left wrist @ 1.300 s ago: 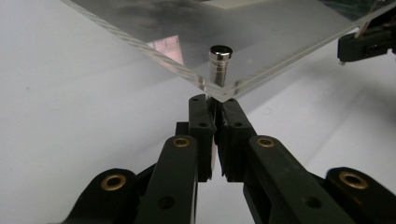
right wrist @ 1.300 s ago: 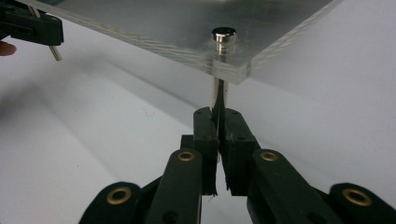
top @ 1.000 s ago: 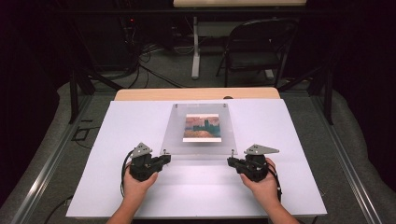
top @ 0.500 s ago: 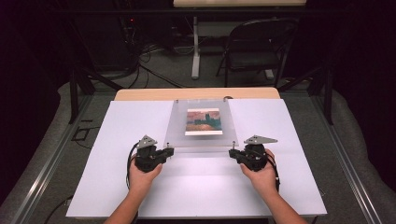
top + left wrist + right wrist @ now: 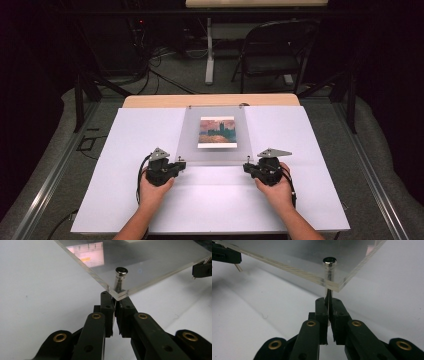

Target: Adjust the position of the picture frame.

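A clear acrylic plate (image 5: 192, 142) with a small painted picture (image 5: 217, 131) in it lies mid-table, its near edge raised off the white sheet. A metal post (image 5: 121, 272) passes through its near left corner. My left gripper (image 5: 116, 300) is shut on that post's lower end, just under the corner. At the near right corner my right gripper (image 5: 328, 300) is shut the same way on a second metal post (image 5: 329, 262). In the high view the left gripper (image 5: 181, 162) and right gripper (image 5: 247, 167) flank the plate's near edge.
A white sheet (image 5: 125, 150) covers the table, with a strip of bare wood (image 5: 150, 100) at the far edge. Beyond the table stand a folding chair (image 5: 272, 55) and a table leg, with cables across the dark floor.
The left hand has shifted right and a little away from the person, taking its corner of the plate along. The right hand has hardly moved.
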{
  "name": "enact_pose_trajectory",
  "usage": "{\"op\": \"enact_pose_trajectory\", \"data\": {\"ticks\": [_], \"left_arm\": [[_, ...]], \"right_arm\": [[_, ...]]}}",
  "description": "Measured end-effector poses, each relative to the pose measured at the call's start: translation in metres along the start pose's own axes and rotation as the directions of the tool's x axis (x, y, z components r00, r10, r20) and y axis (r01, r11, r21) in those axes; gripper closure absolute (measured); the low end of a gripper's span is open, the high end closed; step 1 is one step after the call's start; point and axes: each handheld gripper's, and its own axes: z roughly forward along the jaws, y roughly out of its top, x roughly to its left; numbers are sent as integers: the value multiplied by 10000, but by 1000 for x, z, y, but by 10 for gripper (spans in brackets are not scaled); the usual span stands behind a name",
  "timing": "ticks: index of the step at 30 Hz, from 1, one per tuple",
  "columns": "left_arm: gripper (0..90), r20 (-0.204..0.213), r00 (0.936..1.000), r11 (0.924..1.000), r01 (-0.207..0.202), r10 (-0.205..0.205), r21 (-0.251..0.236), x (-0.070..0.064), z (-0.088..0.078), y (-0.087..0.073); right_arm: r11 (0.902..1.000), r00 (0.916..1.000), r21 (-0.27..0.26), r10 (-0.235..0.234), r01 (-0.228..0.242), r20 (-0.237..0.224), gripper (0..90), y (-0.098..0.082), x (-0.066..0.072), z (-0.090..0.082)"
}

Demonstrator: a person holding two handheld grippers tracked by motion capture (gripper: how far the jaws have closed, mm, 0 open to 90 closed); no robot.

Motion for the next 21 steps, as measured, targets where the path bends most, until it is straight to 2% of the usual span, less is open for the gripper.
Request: {"op": "enact_pose_trajectory", "data": {"ticks": [9, 21], "left_arm": [[848, 31, 9999, 9999, -121, 121, 77, -5, 6, -1], [846, -10, 9999, 9995, -160, 160, 287, -3, 8, -5]], "right_arm": [[9999, 9998, 43, 90, -91, 183, 847, 0, -7, 0], [9996, 9996, 135, 264, -265, 116, 838, -5, -8, 3]]}}
